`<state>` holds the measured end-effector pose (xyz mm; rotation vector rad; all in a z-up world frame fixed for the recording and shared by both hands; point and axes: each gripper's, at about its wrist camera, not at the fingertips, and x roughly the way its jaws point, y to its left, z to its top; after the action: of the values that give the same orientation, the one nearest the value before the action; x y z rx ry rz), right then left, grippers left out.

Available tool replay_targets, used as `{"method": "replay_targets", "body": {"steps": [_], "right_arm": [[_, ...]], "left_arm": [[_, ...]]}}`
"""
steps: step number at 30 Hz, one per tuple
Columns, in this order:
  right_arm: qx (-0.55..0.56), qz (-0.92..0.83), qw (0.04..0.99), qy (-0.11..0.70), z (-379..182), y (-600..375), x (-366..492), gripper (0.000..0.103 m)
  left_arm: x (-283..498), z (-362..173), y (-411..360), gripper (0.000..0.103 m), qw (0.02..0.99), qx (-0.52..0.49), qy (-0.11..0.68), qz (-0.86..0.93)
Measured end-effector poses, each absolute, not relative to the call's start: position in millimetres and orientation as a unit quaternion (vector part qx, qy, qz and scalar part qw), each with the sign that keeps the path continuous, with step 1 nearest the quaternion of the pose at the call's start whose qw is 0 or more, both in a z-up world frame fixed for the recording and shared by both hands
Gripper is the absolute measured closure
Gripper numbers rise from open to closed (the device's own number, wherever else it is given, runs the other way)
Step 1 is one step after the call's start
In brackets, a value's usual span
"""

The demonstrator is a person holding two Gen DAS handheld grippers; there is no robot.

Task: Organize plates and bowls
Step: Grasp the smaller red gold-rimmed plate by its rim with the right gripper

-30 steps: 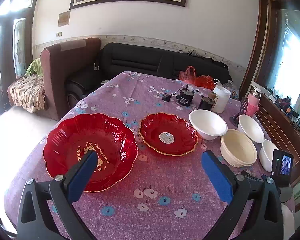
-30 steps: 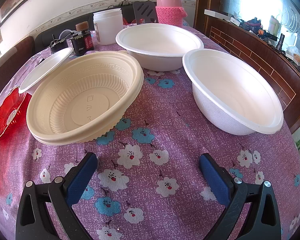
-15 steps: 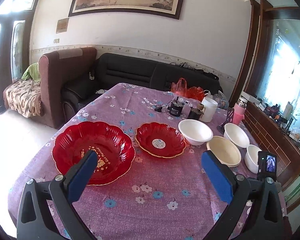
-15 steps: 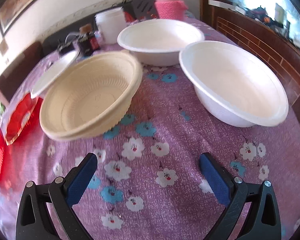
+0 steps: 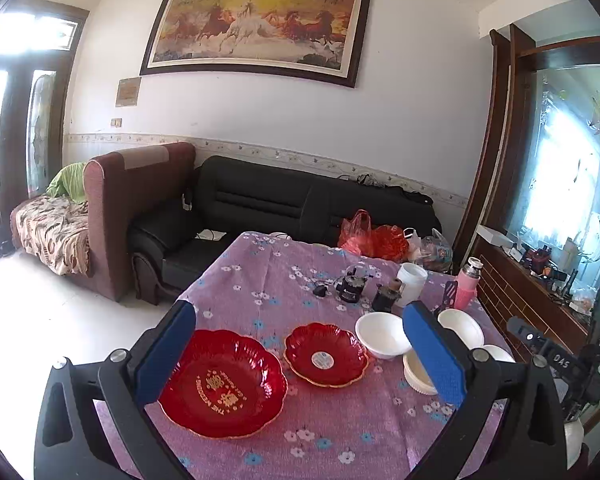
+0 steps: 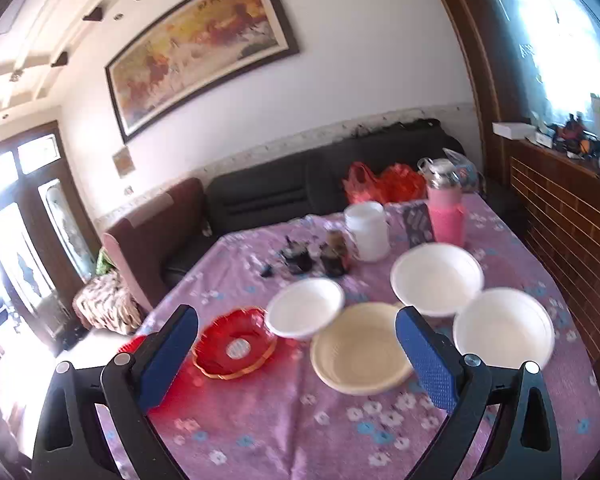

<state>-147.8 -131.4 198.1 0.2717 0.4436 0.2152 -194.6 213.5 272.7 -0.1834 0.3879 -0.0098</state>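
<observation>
Hovering high, left gripper (image 5: 300, 356) and right gripper (image 6: 296, 354) spread, empty; nothing stacked yet, seemingly; next, descending to cream bowl (image 6: 360, 348)

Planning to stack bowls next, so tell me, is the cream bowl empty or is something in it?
Empty. The cream bowl sits upright, its bare ribbed inside showing in the right wrist view.

A: Where is the left gripper (image 5: 300, 354)?
B: Above the table (image 5: 260, 276), jaws wide apart, nothing between them.
A: Below it?
B: Big red plate (image 5: 224, 384) by the left finger, small red plate (image 5: 326, 356) ahead, white bowl (image 5: 382, 334) and cream bowl (image 5: 414, 372) by the right finger.
</observation>
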Motion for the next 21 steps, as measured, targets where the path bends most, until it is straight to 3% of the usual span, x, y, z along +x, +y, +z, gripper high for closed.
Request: {"method": "replay_targets", "body": {"steps": [2, 5, 11, 13, 15, 16, 18, 21], "right_arm": [[0.143, 0.132, 0.961, 0.195, 216, -123, -141, 0.001], [0.165, 0.175, 0.945, 0.222, 216, -106, -116, 0.001], [0.206, 0.239, 0.871, 0.376, 118, -48, -45, 0.001], [0.204, 0.236, 0.856, 0.411, 86, -30, -26, 0.007], [0.209, 0.229, 0.845, 0.436, 57, -23, -11, 0.015], [0.214, 0.224, 0.84, 0.446, 47, -20, -5, 0.02], [0.221, 0.209, 0.832, 0.464, 30, -15, 7, 0.02], [0.225, 0.188, 0.829, 0.476, 19, -9, 21, 0.021]], "left_arm": [[-174, 281, 215, 0.0, 0.978, -0.083, 0.19, 0.003], [-135, 273, 219, 0.0, 0.974, -0.072, 0.213, 0.021], [-46, 203, 222, 0.0, 0.939, -0.106, 0.325, -0.03], [-19, 178, 215, 0.0, 0.929, -0.093, 0.357, -0.036], [8, 154, 211, 0.006, 0.915, -0.089, 0.391, -0.045], [24, 141, 207, 0.014, 0.905, -0.089, 0.413, -0.055], [51, 117, 204, 0.025, 0.884, -0.1, 0.453, -0.064], [85, 89, 203, 0.028, 0.863, -0.118, 0.486, -0.064]]}}
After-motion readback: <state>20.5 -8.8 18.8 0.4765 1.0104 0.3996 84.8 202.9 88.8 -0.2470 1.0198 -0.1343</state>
